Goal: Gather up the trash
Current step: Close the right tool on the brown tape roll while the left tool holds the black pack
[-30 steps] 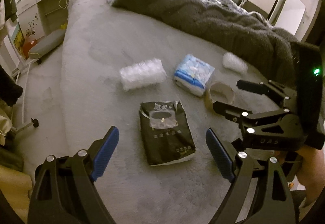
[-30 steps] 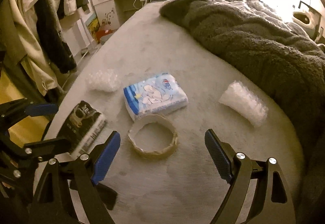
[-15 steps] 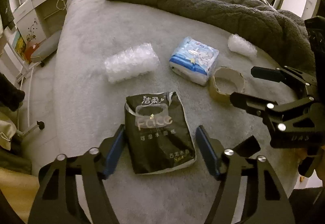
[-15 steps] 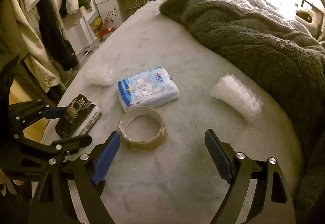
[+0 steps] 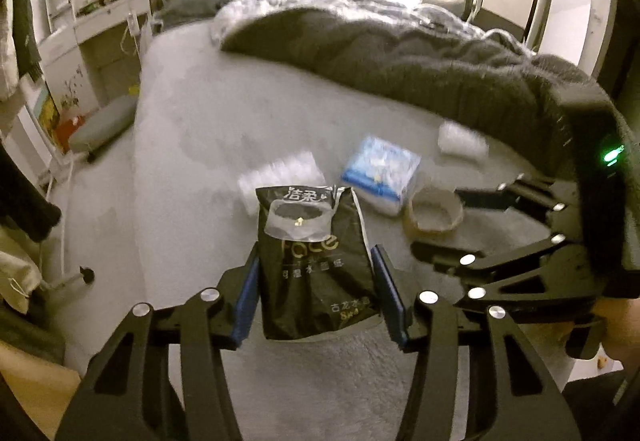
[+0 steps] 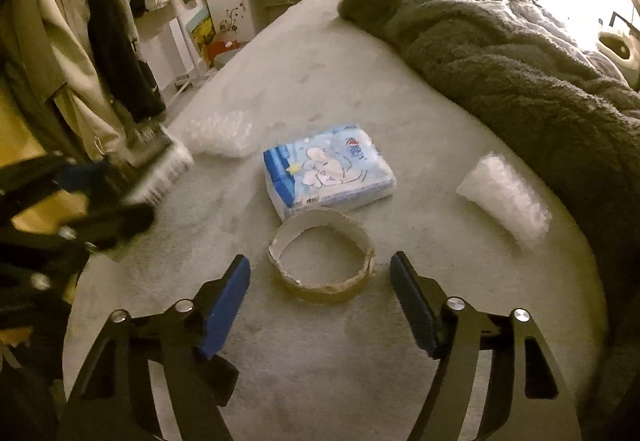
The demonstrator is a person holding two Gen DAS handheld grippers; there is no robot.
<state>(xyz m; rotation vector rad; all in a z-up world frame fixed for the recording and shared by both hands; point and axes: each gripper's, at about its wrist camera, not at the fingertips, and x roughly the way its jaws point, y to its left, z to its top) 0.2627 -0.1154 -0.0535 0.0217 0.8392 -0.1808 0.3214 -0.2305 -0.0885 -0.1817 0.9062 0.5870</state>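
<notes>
black pack (image 5: 316, 261) lifted, L claw (image 5: 316, 297) tilted down, clamped

left tool (image 5: 318, 293): just closing, pads clamping black tissue pack (image 5: 316, 261); right tool (image 5: 436, 225) beside cardboard ring (image 5: 434, 211)

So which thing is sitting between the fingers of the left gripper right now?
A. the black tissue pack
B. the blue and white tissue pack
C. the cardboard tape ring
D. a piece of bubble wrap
A: in the left wrist view the black tissue pack stands between the blue pads of the left gripper, whose jaws have just been closing onto its sides.
</notes>
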